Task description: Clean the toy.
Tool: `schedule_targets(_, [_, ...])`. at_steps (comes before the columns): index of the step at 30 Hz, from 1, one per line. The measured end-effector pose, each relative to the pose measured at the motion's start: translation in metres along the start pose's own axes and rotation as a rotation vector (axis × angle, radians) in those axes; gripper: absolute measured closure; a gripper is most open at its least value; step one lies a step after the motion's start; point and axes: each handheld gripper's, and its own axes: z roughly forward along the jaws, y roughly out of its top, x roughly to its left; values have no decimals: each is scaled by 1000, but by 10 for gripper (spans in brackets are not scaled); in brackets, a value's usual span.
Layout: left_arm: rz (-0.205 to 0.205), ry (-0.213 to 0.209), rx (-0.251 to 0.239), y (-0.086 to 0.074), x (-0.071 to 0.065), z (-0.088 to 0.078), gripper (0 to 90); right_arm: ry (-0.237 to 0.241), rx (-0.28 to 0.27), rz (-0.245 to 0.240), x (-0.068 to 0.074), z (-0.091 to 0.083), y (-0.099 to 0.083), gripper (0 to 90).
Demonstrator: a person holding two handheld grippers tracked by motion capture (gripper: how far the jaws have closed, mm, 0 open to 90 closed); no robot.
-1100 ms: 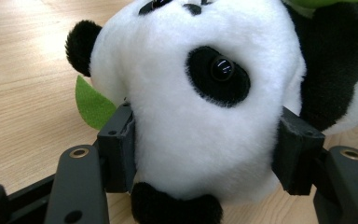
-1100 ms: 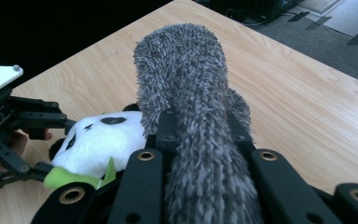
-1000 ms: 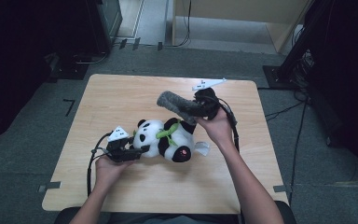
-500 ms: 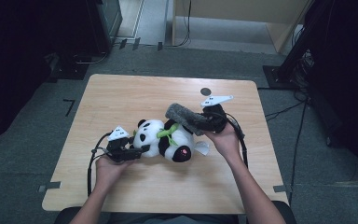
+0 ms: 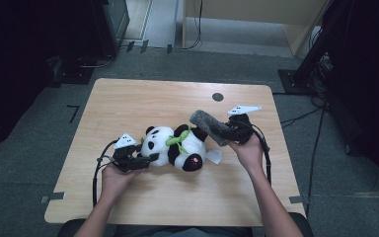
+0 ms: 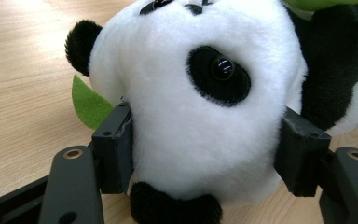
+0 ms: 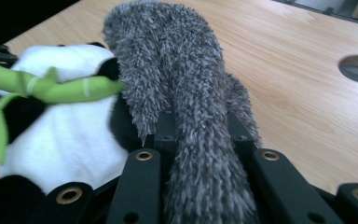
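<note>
Panda (image 5: 177, 147) lies mid-counter (image 5: 143, 98), head clamped in the left hand-held gripper (image 5: 145, 159), while the right hand-held gripper (image 5: 226, 132), pinching a grey sock (image 5: 208, 126), has sunk toward it, likely to dress it.

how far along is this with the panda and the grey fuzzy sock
Done: the left gripper is clamped on the head of the panda, which lies on the table. The right gripper is shut on the grey fuzzy sock. In hand: the sock's free end rests against the panda's upper black limb. Left: the sock is not yet pulled over any limb, so the fitting itself, if that is the aim, remains.
</note>
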Motion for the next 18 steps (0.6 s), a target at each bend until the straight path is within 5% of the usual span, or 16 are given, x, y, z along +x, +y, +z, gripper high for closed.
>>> schedule_targets(9, [18,-1,-5,-1,-1,0,283,-15,-42,18,-4,-14,7,740])
schedule_targets(12, [21,-5,-10,-2,-1,0,265,4,-92,13,3,-24,16,739])
schedule_targets(18, [35,-19,-13,-3,-2,-1,188,40,-104,-32,22,-21,27,736])
